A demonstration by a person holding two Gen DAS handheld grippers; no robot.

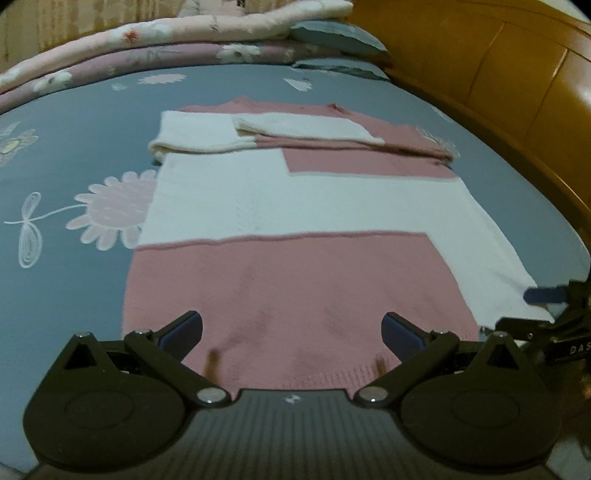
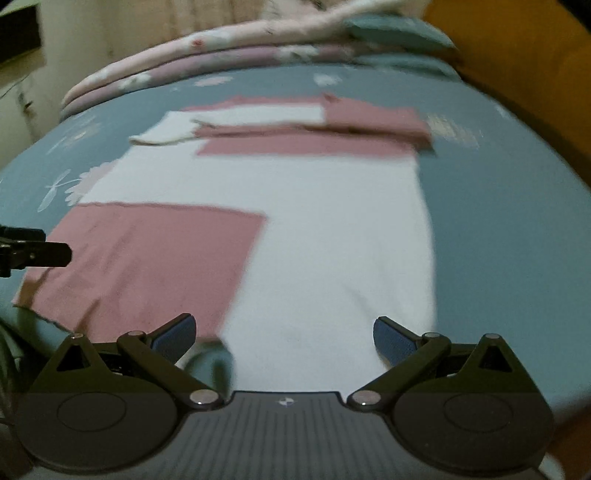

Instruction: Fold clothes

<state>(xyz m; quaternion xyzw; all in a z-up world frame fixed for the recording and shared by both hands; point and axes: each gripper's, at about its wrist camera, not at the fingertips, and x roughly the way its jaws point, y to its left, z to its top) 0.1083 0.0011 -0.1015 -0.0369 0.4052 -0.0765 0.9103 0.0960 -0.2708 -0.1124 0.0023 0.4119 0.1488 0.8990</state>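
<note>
A pink and white block-patterned sweater (image 1: 295, 206) lies flat on the bed, its hem toward me and both sleeves folded across the chest at the far end. My left gripper (image 1: 291, 334) is open just above the pink hem, nothing between its fingers. The right gripper (image 1: 543, 306) shows at the right edge of the left wrist view, near the white hem corner. In the right wrist view the sweater (image 2: 314, 221) fills the middle, and my right gripper (image 2: 284, 336) is open over the white hem. The left gripper's fingertip (image 2: 44, 254) pokes in at the left edge.
The blue-grey floral bedsheet (image 1: 74, 155) surrounds the sweater. Folded pink floral quilts (image 1: 147, 48) and grey-blue pillows (image 1: 332, 33) are stacked at the far end. A wooden headboard (image 1: 498, 74) runs along the right side. A pale wall or cabinet (image 2: 22, 92) stands at the left.
</note>
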